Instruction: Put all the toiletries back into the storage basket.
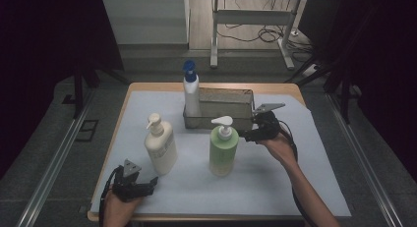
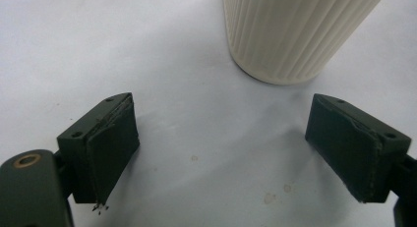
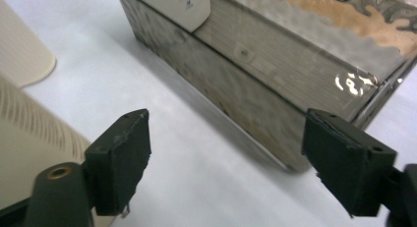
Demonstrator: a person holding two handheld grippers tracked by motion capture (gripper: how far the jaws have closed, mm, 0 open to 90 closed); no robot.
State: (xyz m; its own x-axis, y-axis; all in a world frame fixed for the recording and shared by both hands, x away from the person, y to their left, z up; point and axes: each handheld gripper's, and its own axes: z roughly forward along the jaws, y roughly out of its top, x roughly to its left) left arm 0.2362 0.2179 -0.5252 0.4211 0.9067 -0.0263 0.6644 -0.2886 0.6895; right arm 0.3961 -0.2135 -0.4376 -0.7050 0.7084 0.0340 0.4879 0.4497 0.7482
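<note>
A cream pump bottle (image 1: 161, 146) stands at the front left of the white mat (image 1: 275, 183), and its ribbed base (image 2: 290, 30) rises just beyond my left gripper (image 2: 246, 153). That gripper (image 1: 151, 184) rests open near the mat's front edge with only mat between its jaws. A green pump bottle (image 1: 223, 148) stands mid-table. My right gripper (image 1: 247, 135) hovers just right of it, open and holding nothing, facing the front wall of a metal bin (image 3: 275, 79). A white bottle with a blue pump (image 1: 191, 92) stands in the bin's left end.
The metal bin (image 1: 231, 106) sits at the back middle of the table. The green bottle's side (image 3: 29, 138) crowds the left jaw in the right gripper view, with the cream bottle's base (image 3: 19, 50) beyond it. Bare mat lies to the right. Dark floor surrounds the table.
</note>
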